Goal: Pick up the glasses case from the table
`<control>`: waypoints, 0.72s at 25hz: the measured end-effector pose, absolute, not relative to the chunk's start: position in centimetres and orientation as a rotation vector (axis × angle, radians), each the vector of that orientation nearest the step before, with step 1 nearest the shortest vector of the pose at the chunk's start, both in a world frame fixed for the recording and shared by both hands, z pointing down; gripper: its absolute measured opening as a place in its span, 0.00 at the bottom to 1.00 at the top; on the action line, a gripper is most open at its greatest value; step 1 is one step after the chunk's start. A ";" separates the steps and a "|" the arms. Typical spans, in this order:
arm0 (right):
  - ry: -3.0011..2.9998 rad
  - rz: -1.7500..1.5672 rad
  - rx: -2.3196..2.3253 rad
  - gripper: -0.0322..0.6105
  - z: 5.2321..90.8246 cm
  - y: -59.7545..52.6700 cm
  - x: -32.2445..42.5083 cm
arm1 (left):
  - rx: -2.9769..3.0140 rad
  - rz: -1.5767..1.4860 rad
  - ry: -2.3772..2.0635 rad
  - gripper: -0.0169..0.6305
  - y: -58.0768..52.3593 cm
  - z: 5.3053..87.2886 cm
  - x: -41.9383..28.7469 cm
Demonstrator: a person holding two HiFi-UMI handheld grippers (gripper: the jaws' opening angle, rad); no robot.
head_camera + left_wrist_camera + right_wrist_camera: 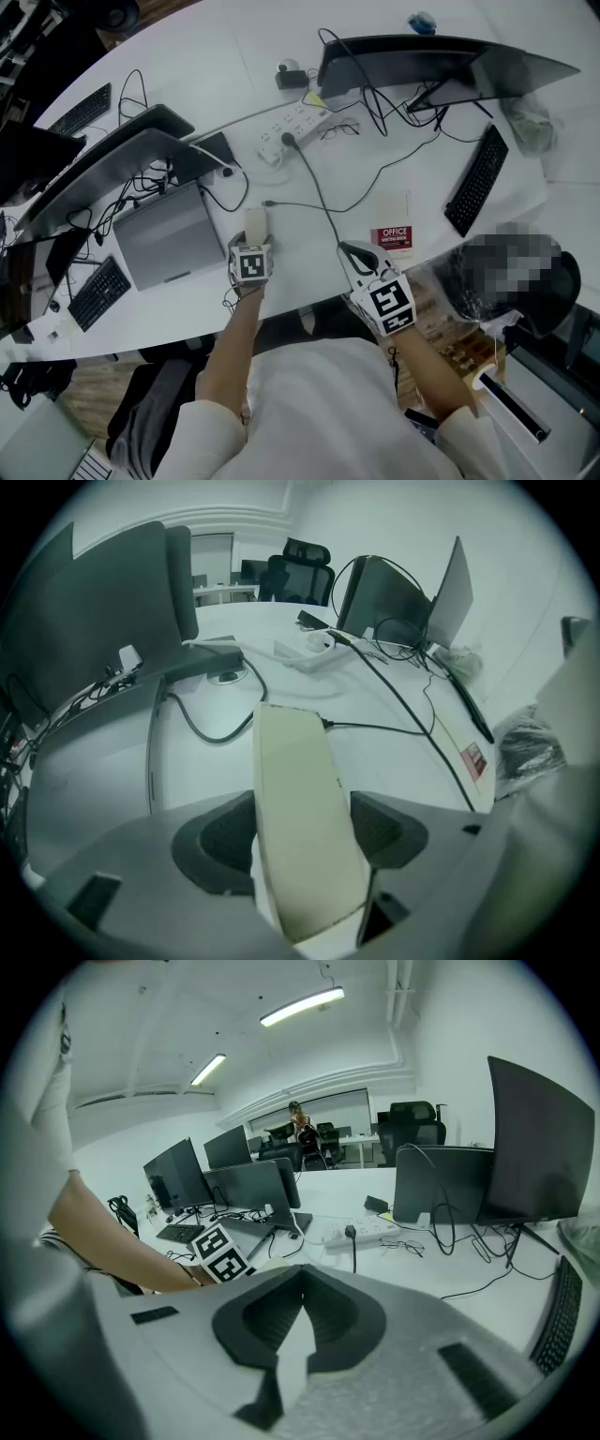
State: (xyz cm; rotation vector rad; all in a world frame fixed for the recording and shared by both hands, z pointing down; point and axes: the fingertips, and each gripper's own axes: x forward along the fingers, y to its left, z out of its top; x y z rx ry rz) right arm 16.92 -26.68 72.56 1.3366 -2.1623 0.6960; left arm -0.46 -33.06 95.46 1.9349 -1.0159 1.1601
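The glasses case is a long cream case lying on the white table, near its front edge. My left gripper points steeply down at the case's near end. In the left gripper view the glasses case runs lengthwise between the jaws of the left gripper, and both dark pads lie against its sides. Its far end still looks to rest on the table. My right gripper hovers to the right over the table edge. In its own view the right gripper is shut with nothing in it.
A closed silver laptop lies just left of the case. A black cable runs from the power strip between the two grippers. A red-and-white office box, spectacles, keyboards and monitors stand further off.
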 end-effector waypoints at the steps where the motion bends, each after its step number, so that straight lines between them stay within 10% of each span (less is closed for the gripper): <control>1: -2.165 0.691 1.335 0.05 72.4 -26.7 16.9 | 1.940 1.150 -1.018 0.50 -33.2 95.0 -0.5; 18: -2.236 0.576 1.324 0.05 67.9 -28.0 14.4 | 2.036 0.919 -1.063 0.51 -34.2 85.8 -2.5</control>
